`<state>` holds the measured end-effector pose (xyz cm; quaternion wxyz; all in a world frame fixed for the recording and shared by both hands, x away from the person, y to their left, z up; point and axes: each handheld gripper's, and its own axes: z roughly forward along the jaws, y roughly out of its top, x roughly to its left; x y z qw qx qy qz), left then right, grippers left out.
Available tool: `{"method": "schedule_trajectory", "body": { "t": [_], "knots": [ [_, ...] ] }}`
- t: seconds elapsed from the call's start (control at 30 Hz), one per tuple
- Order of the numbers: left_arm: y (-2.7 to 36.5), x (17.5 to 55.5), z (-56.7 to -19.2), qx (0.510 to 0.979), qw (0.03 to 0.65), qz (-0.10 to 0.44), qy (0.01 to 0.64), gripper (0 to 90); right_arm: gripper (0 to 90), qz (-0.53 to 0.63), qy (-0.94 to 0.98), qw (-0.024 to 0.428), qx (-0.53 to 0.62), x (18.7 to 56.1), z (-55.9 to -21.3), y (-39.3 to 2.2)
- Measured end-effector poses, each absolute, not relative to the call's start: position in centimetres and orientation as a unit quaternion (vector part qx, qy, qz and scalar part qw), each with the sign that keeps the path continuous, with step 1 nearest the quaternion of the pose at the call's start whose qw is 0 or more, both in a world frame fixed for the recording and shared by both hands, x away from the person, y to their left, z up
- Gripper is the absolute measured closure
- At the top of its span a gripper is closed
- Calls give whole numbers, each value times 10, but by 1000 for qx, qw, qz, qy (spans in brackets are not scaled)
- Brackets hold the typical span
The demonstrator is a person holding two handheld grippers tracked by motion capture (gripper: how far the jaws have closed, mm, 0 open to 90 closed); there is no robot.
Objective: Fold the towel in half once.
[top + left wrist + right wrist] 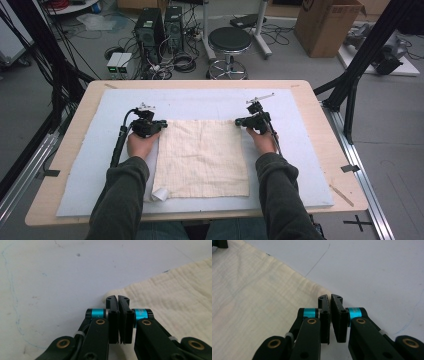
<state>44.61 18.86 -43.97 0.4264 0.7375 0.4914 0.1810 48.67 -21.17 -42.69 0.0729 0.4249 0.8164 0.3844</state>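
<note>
- Centrally placed: cream cloth point(202, 157), spread flat on the pale blue mat point(90, 165) covering the wooden table point(320, 120); far edge running parallel to the table's far edge, near-left corner curled over itself.
- Left gripper point(161, 124) at the cloth's far-left corner; fingers point(113, 315) pressed together with the corner tip reaching in at their ends, seemingly pinching the fabric's very edge.
- Right gripper point(240, 121) at the far-right corner; fingers point(338, 317) likewise together, with a hairline gap narrowing toward the tips, set right at the hem where cloth meets mat.
- Whether fabric is truly caught between either pair: likely, though the contact itself hidden behind the finger ends.
- Symmetrical grip on the two far corners, presumably chosen so the far edge can be lifted evenly and drawn toward the near edge of the table for a fold in half.
- Hands low and level, wrists resting near the mat, keeping the cloth taut between the corners without wrinkling.
- Judged stage: grasp just made, lift not yet begun; cloth lying fully flat.
- Risk: thin weave slipping from so shallow a pinch at either corner.
</note>
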Motion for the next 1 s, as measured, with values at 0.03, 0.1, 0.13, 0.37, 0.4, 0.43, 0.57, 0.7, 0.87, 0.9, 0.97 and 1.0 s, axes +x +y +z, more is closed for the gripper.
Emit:
{"method": "schedule_trajectory", "body": {
  "t": [0.03, 0.1, 0.13, 0.37, 0.4, 0.43, 0.57, 0.7, 0.87, 0.9, 0.97, 1.0],
  "knots": [
    [189, 446, -438, 735, 431, 181, 491, 872, 857, 385, 817, 77, 422, 487, -425, -212],
    [191, 445, -435, 729, 442, 184, 489, 872, 857, 387, 817, 80, 421, 487, -420, -212],
    [192, 445, -433, 728, 444, 186, 488, 872, 857, 389, 817, 81, 417, 487, -418, -212],
    [201, 445, -414, 714, 472, 194, 479, 872, 858, 400, 817, 103, 402, 488, -398, -208],
    [202, 445, -411, 710, 479, 189, 481, 872, 858, 404, 815, 101, 404, 489, -396, -210],
    [202, 445, -410, 709, 483, 184, 479, 872, 858, 406, 813, 101, 405, 489, -396, -211],
    [201, 444, -412, 723, 476, 171, 471, 872, 858, 408, 809, 83, 414, 489, -398, -215],
    [203, 439, -409, 722, 484, 170, 464, 872, 858, 425, 803, 74, 411, 485, -397, -219],
    [206, 432, -407, 723, 488, 171, 458, 872, 857, 430, 805, 65, 404, 481, -394, -220],
    [206, 430, -407, 723, 488, 174, 457, 872, 858, 431, 805, 63, 404, 480, -394, -220],
    [207, 428, -407, 722, 491, 172, 457, 872, 858, 430, 807, 62, 400, 479, -394, -219],
    [208, 427, -407, 725, 488, 172, 455, 872, 858, 432, 806, 63, 399, 479, -394, -219]
  ]
}}
